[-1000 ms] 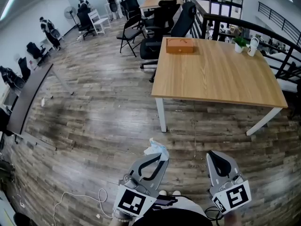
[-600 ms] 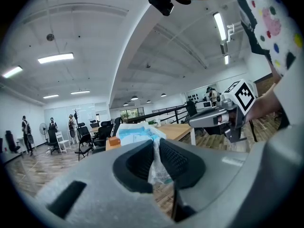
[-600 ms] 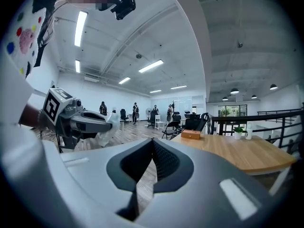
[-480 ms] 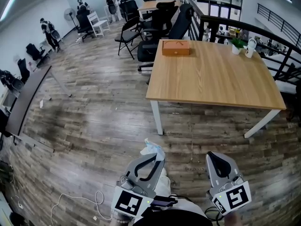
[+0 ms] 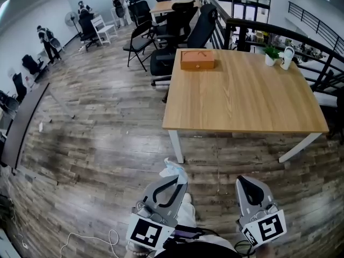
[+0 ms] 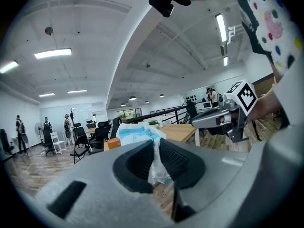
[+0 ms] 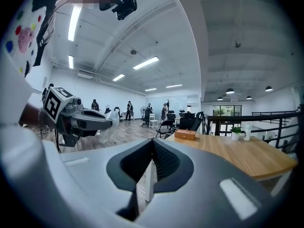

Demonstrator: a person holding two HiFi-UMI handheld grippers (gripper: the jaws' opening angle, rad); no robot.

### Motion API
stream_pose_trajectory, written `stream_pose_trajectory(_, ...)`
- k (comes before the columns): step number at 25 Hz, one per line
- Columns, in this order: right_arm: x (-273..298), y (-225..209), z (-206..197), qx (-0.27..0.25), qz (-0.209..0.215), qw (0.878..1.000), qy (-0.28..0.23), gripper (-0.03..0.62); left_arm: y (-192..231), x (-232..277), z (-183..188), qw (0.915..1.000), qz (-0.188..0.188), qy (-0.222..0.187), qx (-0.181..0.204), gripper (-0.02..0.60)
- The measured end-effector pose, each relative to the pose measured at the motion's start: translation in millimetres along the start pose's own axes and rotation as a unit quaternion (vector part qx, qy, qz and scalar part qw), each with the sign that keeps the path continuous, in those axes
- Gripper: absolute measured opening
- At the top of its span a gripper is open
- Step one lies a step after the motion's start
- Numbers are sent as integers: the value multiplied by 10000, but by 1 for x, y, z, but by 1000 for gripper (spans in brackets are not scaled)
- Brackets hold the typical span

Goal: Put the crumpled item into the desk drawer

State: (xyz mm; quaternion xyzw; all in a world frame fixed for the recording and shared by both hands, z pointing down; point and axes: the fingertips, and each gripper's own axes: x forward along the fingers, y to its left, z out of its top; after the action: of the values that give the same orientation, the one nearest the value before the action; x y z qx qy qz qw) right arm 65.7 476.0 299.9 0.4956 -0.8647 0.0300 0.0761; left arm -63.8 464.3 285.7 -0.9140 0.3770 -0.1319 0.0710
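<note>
A crumpled white and pale-blue item (image 5: 175, 170) sticks out of my left gripper (image 5: 176, 183), which is shut on it low in the head view. In the left gripper view the crumpled item (image 6: 137, 134) is pinched between the dark pads. My right gripper (image 5: 246, 185) is held beside it with its jaws together and nothing between them. A small wooden drawer box (image 5: 196, 60) stands at the far left corner of the light wooden desk (image 5: 247, 98) ahead. The right gripper view shows the box (image 7: 185, 135) on the desk (image 7: 240, 155) and the left gripper (image 7: 110, 121) off to the left.
Black office chairs (image 5: 185, 28) crowd the desk's far side. A potted plant (image 5: 272, 54) and a white bottle (image 5: 287, 56) stand at its far right corner, with a black railing (image 5: 279, 28) behind. People (image 5: 43, 39) stand far off at the left. A white cable (image 5: 88, 238) lies on the plank floor.
Both grippers have been carried forward across the floor toward the desk, which now sits nearer and more central. The crumpled item stays in the left gripper.
</note>
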Motion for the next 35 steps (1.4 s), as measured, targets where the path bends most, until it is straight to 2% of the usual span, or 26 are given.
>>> stream_pose_trajectory(9,96,-42,23,34,-284,9996,32,-5,86,76,-5,9994,-346,0,-6,48)
stream_pose_trajectory(17,162,-68,41,16,-519,9986,13,-5,155,118,-4,9990,-424,-137,77,48)
stream_pose_trajectory(27,222,-85,53,-30,-546,9985,72,-4,205,148,-14,9988,-473,-71,50,48)
stream_pose_trajectory(35,251,-107,52,-47,-485,9987,138,-4,231,180,-17,9994,-345,-95,-15,48)
